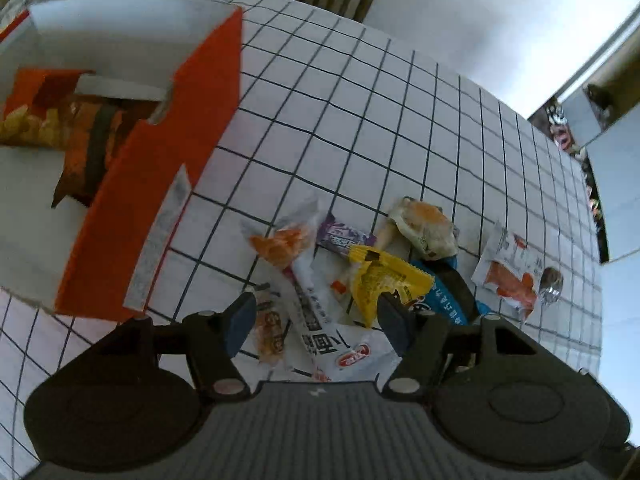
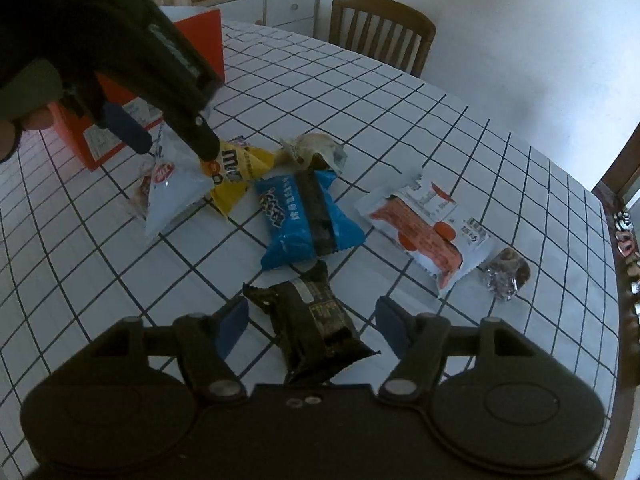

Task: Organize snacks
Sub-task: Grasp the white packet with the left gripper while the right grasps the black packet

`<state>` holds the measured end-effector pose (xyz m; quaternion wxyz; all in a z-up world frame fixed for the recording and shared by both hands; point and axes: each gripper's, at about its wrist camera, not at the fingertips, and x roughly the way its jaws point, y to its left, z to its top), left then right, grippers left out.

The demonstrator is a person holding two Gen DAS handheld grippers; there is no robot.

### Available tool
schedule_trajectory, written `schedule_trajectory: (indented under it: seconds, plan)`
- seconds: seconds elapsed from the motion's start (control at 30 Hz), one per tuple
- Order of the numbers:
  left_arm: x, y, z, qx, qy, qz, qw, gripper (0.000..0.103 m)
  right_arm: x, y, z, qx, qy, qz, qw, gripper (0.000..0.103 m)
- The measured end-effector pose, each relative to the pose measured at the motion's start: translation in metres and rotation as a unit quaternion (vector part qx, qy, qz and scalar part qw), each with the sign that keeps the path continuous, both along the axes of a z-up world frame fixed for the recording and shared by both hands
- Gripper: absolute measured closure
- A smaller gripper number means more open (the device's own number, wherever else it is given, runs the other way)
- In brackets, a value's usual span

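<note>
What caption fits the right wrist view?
Right tool straddles a black foil snack packet on the grid-patterned tablecloth, pads not pressing.

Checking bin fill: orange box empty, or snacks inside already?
Not empty. The orange box is open-topped, with a chip bag lying inside it.

The orange box (image 1: 132, 216) runs off the left edge of the left wrist view, so its far wall is cut away, and its right wall covers the lower part of the chip bags (image 1: 48, 128) inside. The print on its side label (image 1: 158, 236) is too blurred to read. The white packet (image 1: 340, 340) passes under the body of the left hand-held gripper (image 1: 316, 320), hiding its lower end. The blue packet (image 1: 444, 296) shows only partly behind the yellow packet (image 1: 384, 280). In the right wrist view the black packet (image 2: 316, 320) has its near end hidden by the right hand-held gripper (image 2: 312, 328). Small print on the orange-and-white packet (image 2: 424, 232) cannot be read. The foil-wrapped sweet (image 2: 506, 274) is too small to identify.
</note>
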<state>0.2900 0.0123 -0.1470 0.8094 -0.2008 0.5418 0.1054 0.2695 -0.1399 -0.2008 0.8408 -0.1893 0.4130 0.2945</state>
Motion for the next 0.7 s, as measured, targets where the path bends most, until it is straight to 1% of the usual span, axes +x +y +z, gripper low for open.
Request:
schedule_trajectory:
  seconds: [0.13,0.2,0.23,0.27,0.33,0.4,0.5,0.57,0.7]
  plan:
    - [0.005,-0.002,-0.007,0.013,0.011,-0.001,0.9999,0.036,-0.002,0.0,0.0,-0.003,-0.005,0.009,1.0,0.034]
    - [0.006,0.0,-0.011,0.004,0.012,0.007,0.9999,0.036,-0.002,0.0,-0.002,-0.007,-0.004,0.008,1.0,0.034]
    - [0.005,0.003,-0.012,-0.001,0.013,0.015,0.9998,0.04,-0.002,0.001,-0.002,-0.007,-0.003,0.007,1.0,0.034]
    - [0.004,0.005,-0.013,-0.008,0.012,0.018,0.9997,0.046,-0.002,0.001,-0.002,-0.006,-0.002,0.007,1.0,0.035]
    - [0.0,0.008,-0.011,-0.016,0.012,0.02,0.9996,0.047,-0.003,0.001,-0.003,-0.008,-0.003,0.007,1.0,0.037]
    - [-0.007,0.012,-0.004,-0.026,0.0,0.022,0.9994,0.048,-0.004,0.002,-0.004,-0.009,-0.004,0.009,1.0,0.037]
    - [-0.014,0.018,0.003,-0.03,-0.011,0.037,0.9988,0.048,-0.006,0.001,-0.004,-0.008,-0.004,0.01,1.0,0.037]
    - [-0.014,0.017,0.006,-0.021,-0.013,0.034,0.9991,0.048,-0.006,0.001,-0.003,-0.005,-0.003,0.009,1.0,0.037]
    - [-0.005,0.008,0.0,-0.005,-0.005,0.02,0.9998,0.048,-0.006,0.002,-0.005,-0.008,-0.004,0.012,1.0,0.038]
